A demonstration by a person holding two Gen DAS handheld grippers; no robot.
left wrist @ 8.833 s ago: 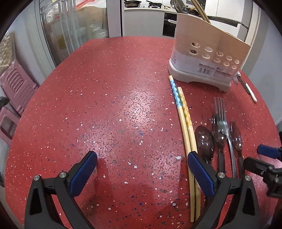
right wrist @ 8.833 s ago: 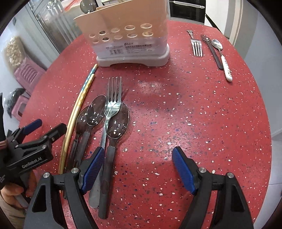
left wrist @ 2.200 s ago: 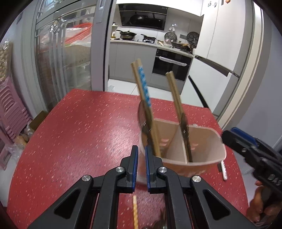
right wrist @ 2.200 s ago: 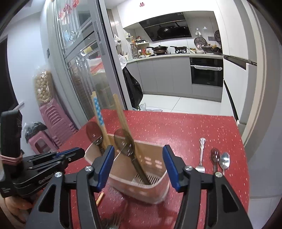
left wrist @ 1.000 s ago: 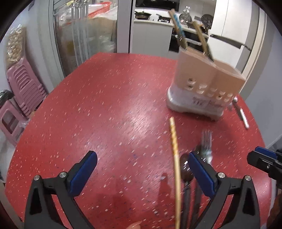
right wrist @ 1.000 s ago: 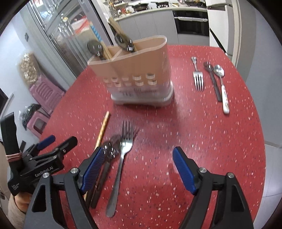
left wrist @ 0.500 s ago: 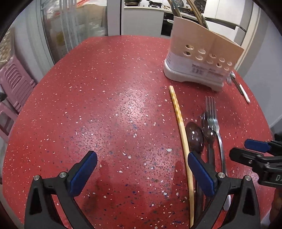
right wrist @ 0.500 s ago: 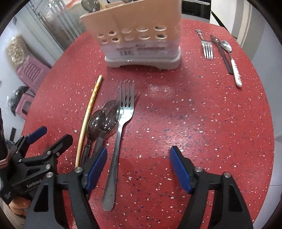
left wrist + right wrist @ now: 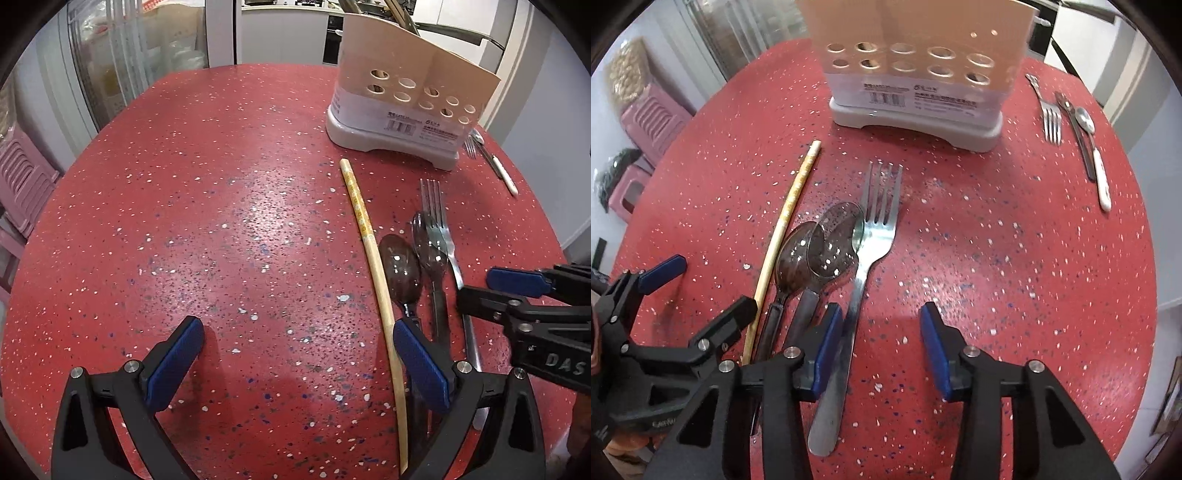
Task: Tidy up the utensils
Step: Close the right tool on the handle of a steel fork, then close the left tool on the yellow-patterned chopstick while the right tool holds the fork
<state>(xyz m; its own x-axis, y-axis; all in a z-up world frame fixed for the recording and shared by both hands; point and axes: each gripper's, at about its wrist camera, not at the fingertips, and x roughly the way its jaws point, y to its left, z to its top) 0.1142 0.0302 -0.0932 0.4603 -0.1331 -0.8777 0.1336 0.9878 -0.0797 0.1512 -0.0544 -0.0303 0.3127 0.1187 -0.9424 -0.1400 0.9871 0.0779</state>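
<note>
Red tabletop (image 9: pixel 1015 258): right hand-held gripper (image 9: pixel 882 350), jaws narrowing, straddles fork (image 9: pixel 864 258) handle (ungripped); left hand-held gripper (image 9: pixel 295 362) wide. Next: pinch, lift.

both pointing steeply down; left hand-held gripper (image 9: pixel 295 365) wide open, right hand-held gripper (image 9: pixel 881 347) half open, jaws just closing.

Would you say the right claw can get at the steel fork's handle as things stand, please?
Probably yes. The right claw hangs open directly over the fork; its handle lies bare between the pads. The spoons overlap only the fork's head.
</note>
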